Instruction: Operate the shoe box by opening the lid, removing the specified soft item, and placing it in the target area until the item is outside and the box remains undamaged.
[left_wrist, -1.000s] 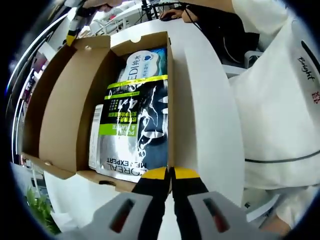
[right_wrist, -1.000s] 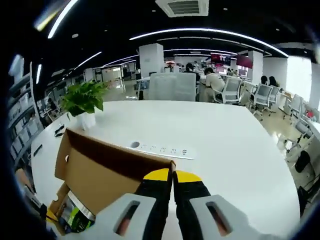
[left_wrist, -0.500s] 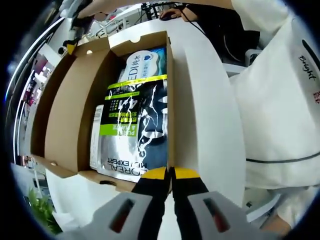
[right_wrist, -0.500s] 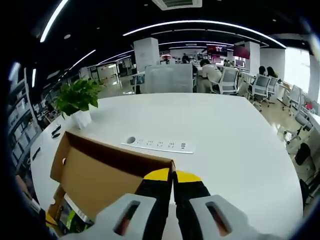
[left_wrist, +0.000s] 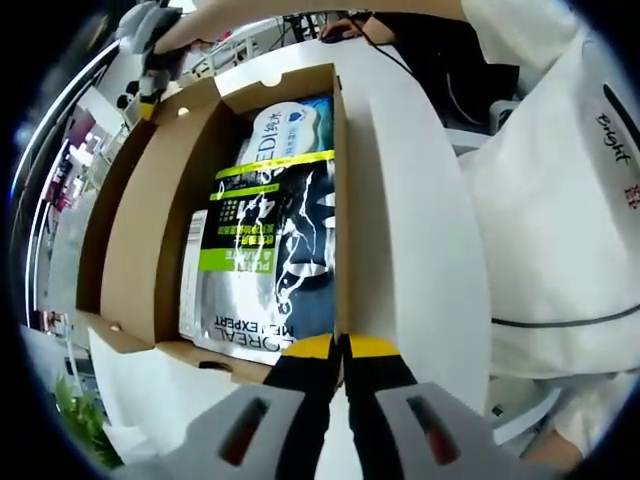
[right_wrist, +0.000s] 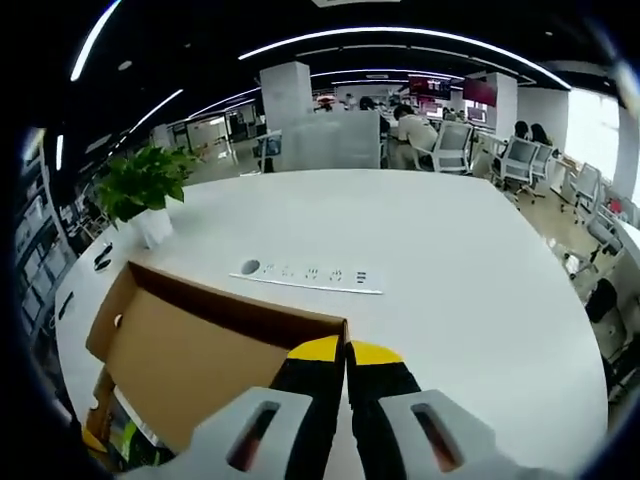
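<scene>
Tongs on the left (left_wrist: 343, 347) pinch the shoe box (left_wrist: 130, 240) wall, the right tongs (right_wrist: 345, 351) nip its raised lid (right_wrist: 190, 345) corner, whose flap hides most of the soft packets (left_wrist: 270, 240) inside, on a white worktop (right_wrist: 450, 260) with a power strip (right_wrist: 305, 277), potted plant (right_wrist: 135, 190) and open office beyond.

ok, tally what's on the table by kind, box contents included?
box: 1
pouch: 1
wipes pack: 1
power strip: 1
potted plant: 1
Total: 5
</scene>
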